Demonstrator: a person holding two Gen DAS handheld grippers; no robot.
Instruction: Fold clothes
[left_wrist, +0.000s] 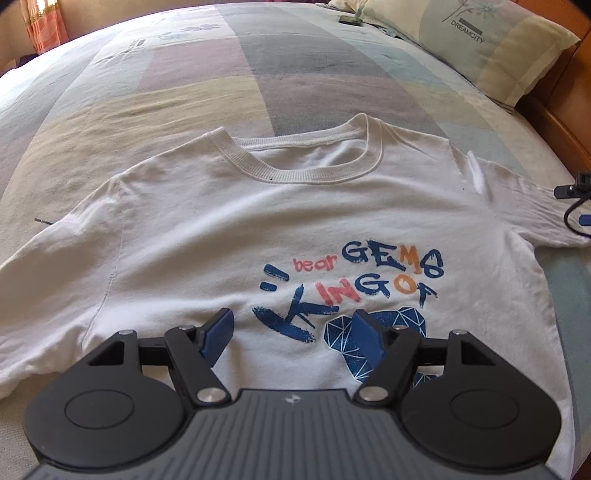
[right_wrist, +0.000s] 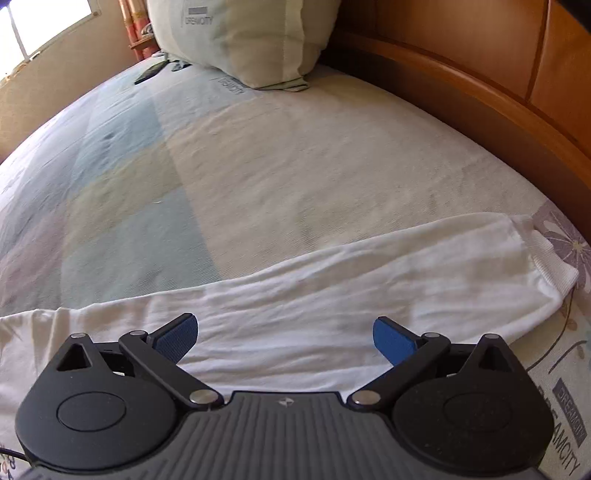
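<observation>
Shirt (left_wrist: 280, 229) lies face up and spread flat at centre frame of the left view, long sleeve (right_wrist: 332, 284) stretched across mid-frame of the right view; left gripper (left_wrist: 293, 332) and right gripper (right_wrist: 284, 338) both hover wide open over it, holding nothing. Risk, as I judge it: a pinch that catches only the top layer, or the bedsheet (right_wrist: 258, 166) too, would drag and skew the fold. Surface is a soft patchwork-print bed, pillow (left_wrist: 491, 40) upper right, wooden headboard (right_wrist: 480, 74) behind.
</observation>
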